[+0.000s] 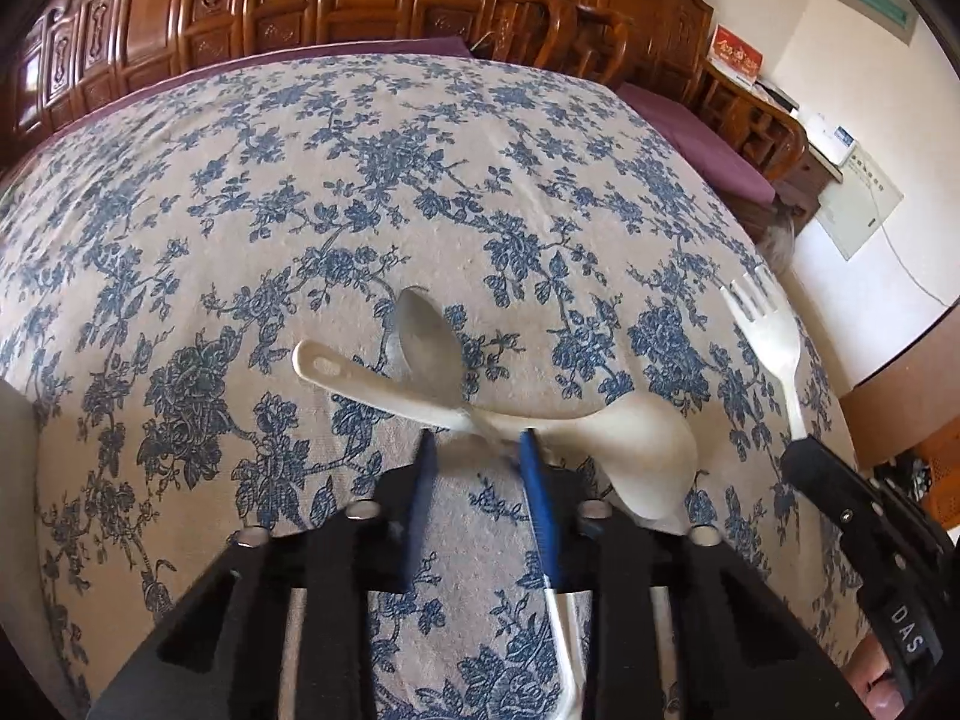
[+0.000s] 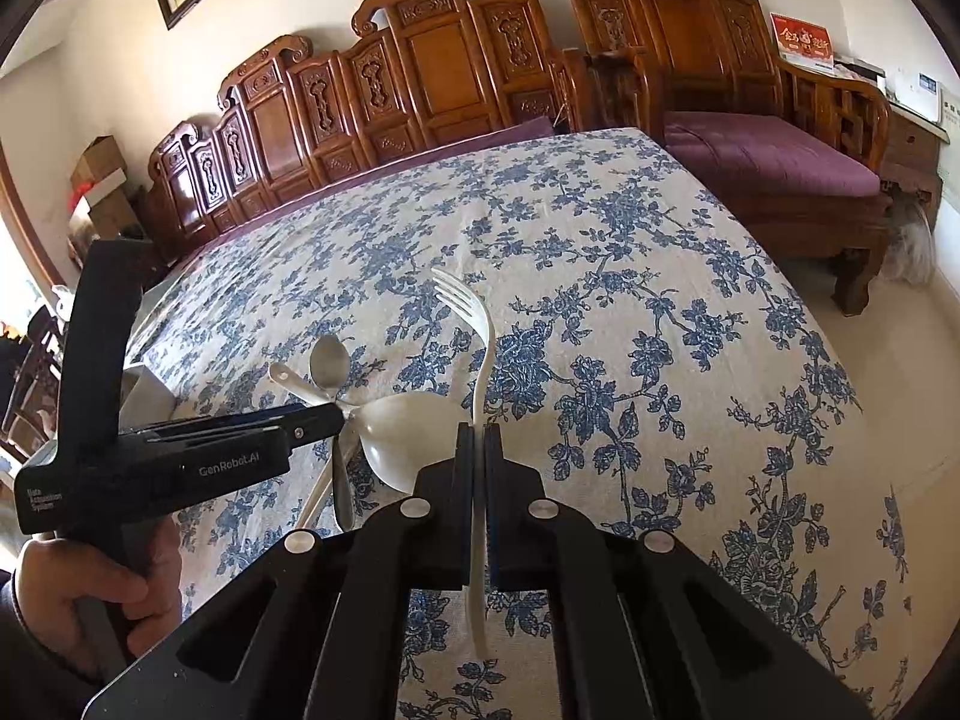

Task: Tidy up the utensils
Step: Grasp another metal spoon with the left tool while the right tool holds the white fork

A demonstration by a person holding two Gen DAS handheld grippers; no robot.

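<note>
A: Start close in. What has the right gripper (image 2: 478,438) got?

B: Its jaws are clenched on the handle of a white plastic fork (image 2: 477,360), which stands up between them, tines toward the far end of the table.

A: And the left gripper (image 1: 477,441)?

B: Nearly closed where a white ladle-like spoon (image 1: 642,438) crosses a metal spoon (image 1: 426,342). In the left wrist view the blue pads (image 1: 531,468) sit at that crossing, but blur hides whether they press on it, so I can't tell if anything is gripped.

A: Where do those two lie?

B: On the flowered tablecloth (image 2: 600,228), just left of the fork, the metal bowl pointing away. Beyond are carved wooden benches (image 2: 432,60) with purple cushions.

A: So which step is this?

B: I'd judge gathering: fork in hand, spoons being picked up. No holder shows clearly. Next calls for a firm grip at the crossing and a gentle lift, so neither spoon slips free.
</note>
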